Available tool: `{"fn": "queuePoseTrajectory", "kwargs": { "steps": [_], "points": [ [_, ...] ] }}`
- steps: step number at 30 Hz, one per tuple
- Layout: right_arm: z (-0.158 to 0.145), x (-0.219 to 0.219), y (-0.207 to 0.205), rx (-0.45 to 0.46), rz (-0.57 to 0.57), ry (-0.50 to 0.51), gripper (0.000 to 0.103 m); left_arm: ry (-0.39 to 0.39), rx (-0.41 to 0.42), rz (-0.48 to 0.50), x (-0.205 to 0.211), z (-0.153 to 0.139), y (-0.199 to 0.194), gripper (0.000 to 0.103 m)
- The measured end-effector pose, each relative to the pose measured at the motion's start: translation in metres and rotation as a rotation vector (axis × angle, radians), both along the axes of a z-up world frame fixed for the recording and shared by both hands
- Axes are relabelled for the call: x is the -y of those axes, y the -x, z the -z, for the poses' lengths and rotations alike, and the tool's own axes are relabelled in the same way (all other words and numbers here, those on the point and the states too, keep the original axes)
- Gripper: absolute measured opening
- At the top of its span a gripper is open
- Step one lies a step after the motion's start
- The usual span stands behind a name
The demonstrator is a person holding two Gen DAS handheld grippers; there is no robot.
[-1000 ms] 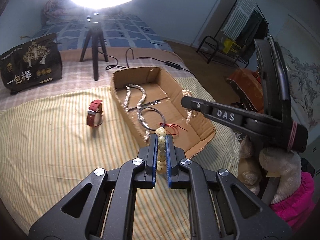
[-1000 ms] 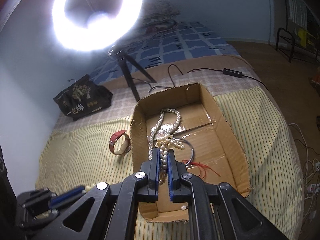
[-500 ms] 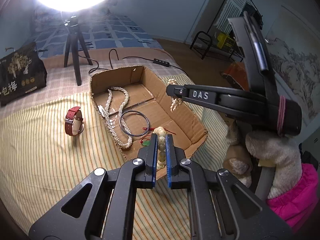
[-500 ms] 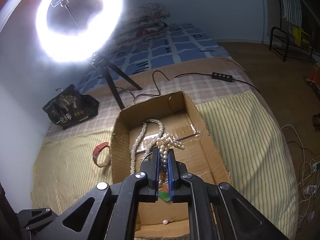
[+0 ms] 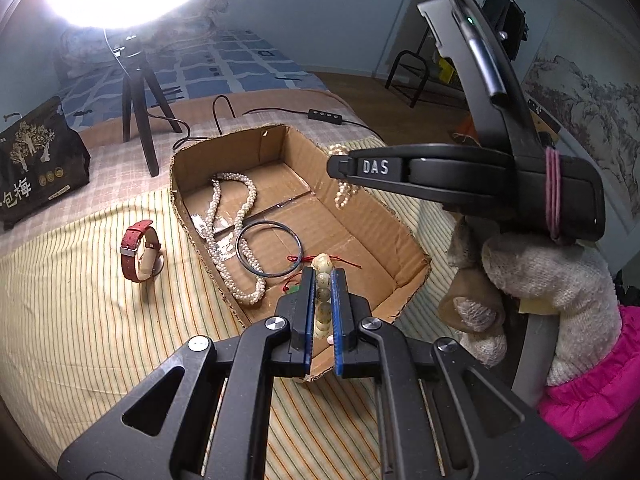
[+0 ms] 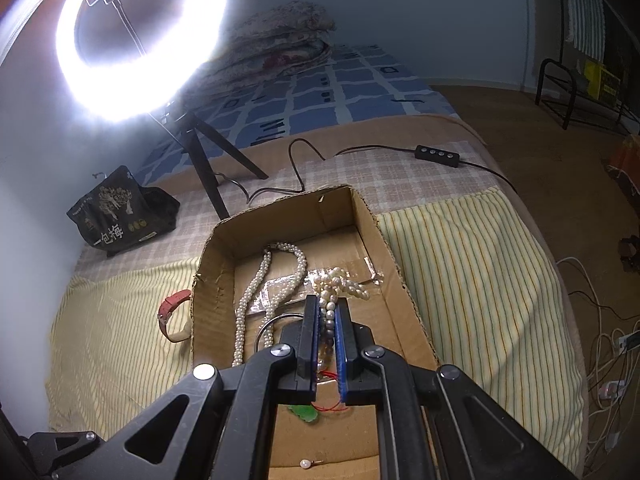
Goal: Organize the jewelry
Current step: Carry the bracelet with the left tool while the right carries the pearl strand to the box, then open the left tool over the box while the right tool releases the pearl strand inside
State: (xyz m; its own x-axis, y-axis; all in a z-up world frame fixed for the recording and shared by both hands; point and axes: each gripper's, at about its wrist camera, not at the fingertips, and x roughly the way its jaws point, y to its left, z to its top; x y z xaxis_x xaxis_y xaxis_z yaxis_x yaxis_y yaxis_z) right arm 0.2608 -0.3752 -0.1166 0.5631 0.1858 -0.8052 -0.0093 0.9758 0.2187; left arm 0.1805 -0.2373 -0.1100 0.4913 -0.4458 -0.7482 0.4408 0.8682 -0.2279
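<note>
My left gripper [image 5: 323, 276] is shut on a bracelet of cream and greenish beads [image 5: 322, 300], above the near end of the open cardboard box [image 5: 404, 240]. My right gripper [image 6: 327, 304] is shut on a pearl strand [image 6: 340, 284] that hangs over the box's [image 6: 384, 248] middle; in the left wrist view it [image 5: 340, 168] reaches in from the right with the pearl strand [image 5: 343, 196] dangling. Inside lie a long pearl necklace [image 5: 224, 248], a dark bangle [image 5: 267, 248], a red cord with a green pendant [image 6: 306, 414] and a small pearl earring [image 6: 306, 464]. A red watch [image 5: 140, 250] lies on the striped cloth left of the box.
A ring light on a tripod [image 5: 136, 92] stands behind the box, with its cable and controller [image 6: 436, 156] on the checked cloth. A black snack bag [image 5: 36, 164] sits at the back left. A plush toy in pink [image 5: 560, 300] is at the right. The bed edge [image 6: 560, 280] drops to the floor on the right.
Both grippers have shifted over the box and sunk slightly, each still holding its jewelry. The left gripper's beads now hang above the box's near end instead of outside its wall.
</note>
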Motion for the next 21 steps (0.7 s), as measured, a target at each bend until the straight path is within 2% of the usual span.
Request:
{"fn": "queuePoseTrajectory", "kwargs": {
  "steps": [10,13,15,17,18,19,20,21],
  "points": [
    [0.0026,-0.0032,-0.0044,0.003,-0.006,0.01,0.005,-0.011,0.002,0.009,0.004,0.0009,-0.0013,0.005],
    [0.0029,-0.0041,-0.0047,0.01,-0.004,0.024,0.009,-0.018,0.011,-0.001,0.0035,0.0002,-0.0017,0.005],
    [0.0018,-0.0051,-0.0041,0.017,-0.004,0.035,0.034,-0.015,0.014,-0.004,0.0023,-0.0005,-0.0019,0.005],
    [-0.0006,-0.006,-0.0027,0.031,0.003,0.057,0.042,-0.023,0.014,-0.003,0.0021,-0.0004,-0.0022,0.006],
    [-0.001,-0.0055,-0.003,0.033,0.006,0.065,0.054,-0.028,0.012,-0.004,0.0021,0.0003,-0.0024,0.012],
    [-0.0018,-0.0051,-0.0031,0.036,0.013,0.072,0.062,-0.029,0.012,-0.004,0.0017,0.0005,-0.0024,0.028],
    [-0.0026,-0.0044,-0.0027,0.044,0.022,0.08,0.077,-0.028,0.016,-0.005,0.0011,0.0003,-0.0014,0.038],
    [-0.0039,-0.0031,-0.0018,0.056,0.033,0.089,0.086,-0.027,0.025,-0.008,0.0007,-0.0006,-0.0005,0.054]
  ]
}}
